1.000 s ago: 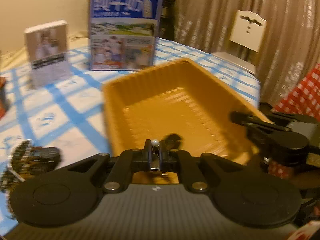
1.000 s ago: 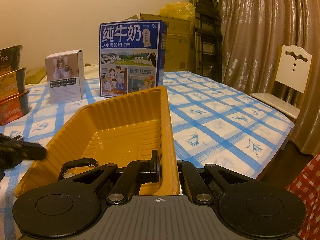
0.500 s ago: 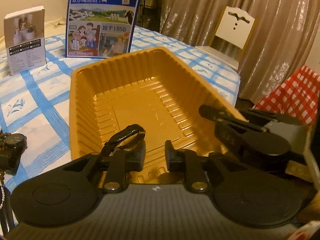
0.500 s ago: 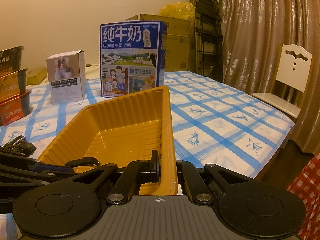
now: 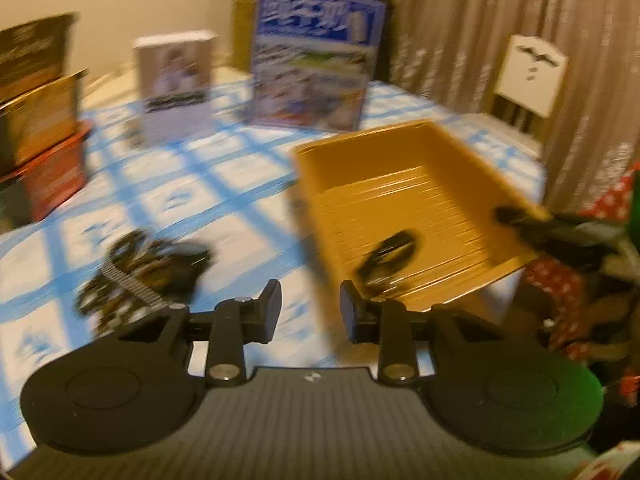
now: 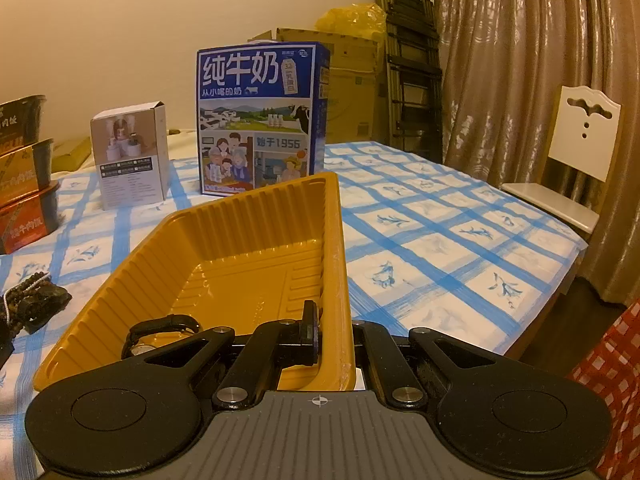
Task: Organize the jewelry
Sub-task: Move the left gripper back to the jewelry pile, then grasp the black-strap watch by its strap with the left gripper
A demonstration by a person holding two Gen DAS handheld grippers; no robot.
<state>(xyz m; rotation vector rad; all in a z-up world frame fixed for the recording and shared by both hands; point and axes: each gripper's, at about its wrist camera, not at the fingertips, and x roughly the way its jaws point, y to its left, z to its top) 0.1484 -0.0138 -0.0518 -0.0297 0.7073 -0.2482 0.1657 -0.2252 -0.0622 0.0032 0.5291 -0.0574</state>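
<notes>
On tray floor: wristwatch [image 6: 160,334] lying in yellow tray [image 6: 256,216].
R gripper [image 6: 332,344]: clamping tray rim, prob. steadying it.
L gripper [image 5: 310,314]: jaws opening w/ nothing between, facing jewelry pile [image 5: 140,272] on tablecloth [image 5: 224,184].

one tray [image 6: 336,248], one watch [image 6: 160,330], two boxes [image 6: 256,120]

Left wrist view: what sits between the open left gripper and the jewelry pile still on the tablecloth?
Nothing: in the blurred left wrist view only bare tablecloth separates the left gripper, jaws opening and empty, from the jewelry pile.
</notes>
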